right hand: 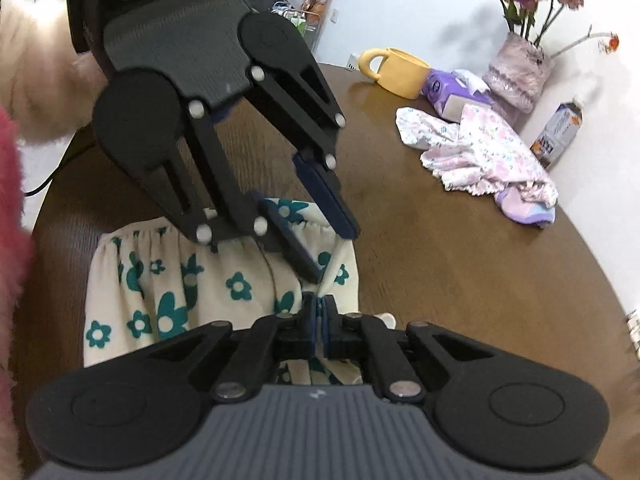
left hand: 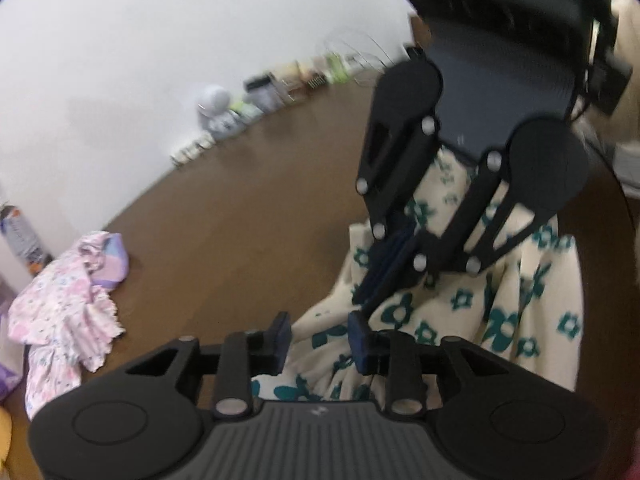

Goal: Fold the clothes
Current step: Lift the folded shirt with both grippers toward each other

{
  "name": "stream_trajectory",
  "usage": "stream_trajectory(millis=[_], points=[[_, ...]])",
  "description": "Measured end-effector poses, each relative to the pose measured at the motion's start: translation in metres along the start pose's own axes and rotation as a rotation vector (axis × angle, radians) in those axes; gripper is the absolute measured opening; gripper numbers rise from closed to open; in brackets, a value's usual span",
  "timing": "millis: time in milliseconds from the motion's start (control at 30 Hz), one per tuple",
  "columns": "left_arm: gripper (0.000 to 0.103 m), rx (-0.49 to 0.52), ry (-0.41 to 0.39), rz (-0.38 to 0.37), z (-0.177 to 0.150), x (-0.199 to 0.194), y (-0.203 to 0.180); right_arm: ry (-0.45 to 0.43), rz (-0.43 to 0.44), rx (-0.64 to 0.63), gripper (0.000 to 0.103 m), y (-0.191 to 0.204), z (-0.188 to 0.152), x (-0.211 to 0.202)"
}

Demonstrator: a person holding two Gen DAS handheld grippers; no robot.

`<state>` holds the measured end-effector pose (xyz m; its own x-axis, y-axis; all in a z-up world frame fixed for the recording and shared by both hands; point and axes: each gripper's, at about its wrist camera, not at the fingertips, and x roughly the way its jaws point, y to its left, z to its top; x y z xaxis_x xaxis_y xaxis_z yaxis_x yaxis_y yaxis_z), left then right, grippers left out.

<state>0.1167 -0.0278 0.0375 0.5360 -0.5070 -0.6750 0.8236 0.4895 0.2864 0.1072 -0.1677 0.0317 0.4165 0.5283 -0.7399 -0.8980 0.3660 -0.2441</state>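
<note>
Mid-fold: my right hand-held gripper [right hand: 319, 322] pinches the flowered garment [right hand: 160, 280] low in frame; the left hand-held gripper [left hand: 320, 338] stands narrowly open, needing a fresh grip.

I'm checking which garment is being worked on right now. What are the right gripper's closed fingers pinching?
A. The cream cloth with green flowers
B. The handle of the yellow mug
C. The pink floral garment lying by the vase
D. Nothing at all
A: in the right wrist view the right gripper has its jaws shut on an edge of the cream cloth with green flowers, far from the mug and the pink garment.
</note>
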Motion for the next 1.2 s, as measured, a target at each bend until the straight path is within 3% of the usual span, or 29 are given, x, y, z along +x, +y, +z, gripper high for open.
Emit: stream_trajectory(millis=[200, 333, 367, 400, 433, 467, 533, 767, 900, 1000, 1200], points=[[0.016, 0.032, -0.007, -0.031, -0.006, 0.003, -0.004, -0.01, -0.006, 0.067, 0.007, -0.008, -0.005, -0.007], [0.015, 0.038, -0.013, -0.005, -0.008, 0.003, -0.012, -0.053, 0.004, 0.164, 0.031, -0.025, -0.004, -0.013], [0.015, 0.027, -0.016, -0.003, -0.01, 0.002, -0.012, -0.053, 0.005, 0.173, 0.032, -0.026, -0.003, -0.012], [0.015, 0.014, -0.022, -0.002, -0.011, 0.002, -0.011, -0.037, 0.004, 0.166, 0.032, -0.025, -0.004, -0.008], [0.015, -0.001, -0.03, -0.002, -0.013, 0.001, -0.011, -0.025, 0.008, 0.167, 0.025, -0.024, -0.006, -0.004], [0.015, -0.017, -0.039, -0.002, -0.015, 0.0, -0.01, -0.028, 0.016, 0.185, 0.011, -0.026, -0.011, -0.003], [0.015, -0.046, -0.059, -0.006, -0.019, 0.0, -0.008, -0.035, 0.028, 0.22, 0.006, -0.029, -0.019, -0.001], [0.021, -0.11, -0.121, 0.004, -0.008, -0.022, 0.008, -0.067, 0.007, 0.295, 0.005, -0.031, -0.036, -0.004], [0.02, -0.13, -0.025, 0.026, -0.014, -0.005, 0.012, -0.06, -0.023, 0.269, 0.006, -0.025, -0.034, -0.003], [0.017, -0.166, -0.044, 0.016, -0.025, -0.004, 0.012, -0.065, -0.035, 0.257, 0.006, -0.023, -0.035, -0.004], [0.017, -0.206, -0.073, 0.024, -0.032, -0.009, 0.01, -0.105, -0.018, 0.356, 0.006, -0.032, -0.051, -0.012]])
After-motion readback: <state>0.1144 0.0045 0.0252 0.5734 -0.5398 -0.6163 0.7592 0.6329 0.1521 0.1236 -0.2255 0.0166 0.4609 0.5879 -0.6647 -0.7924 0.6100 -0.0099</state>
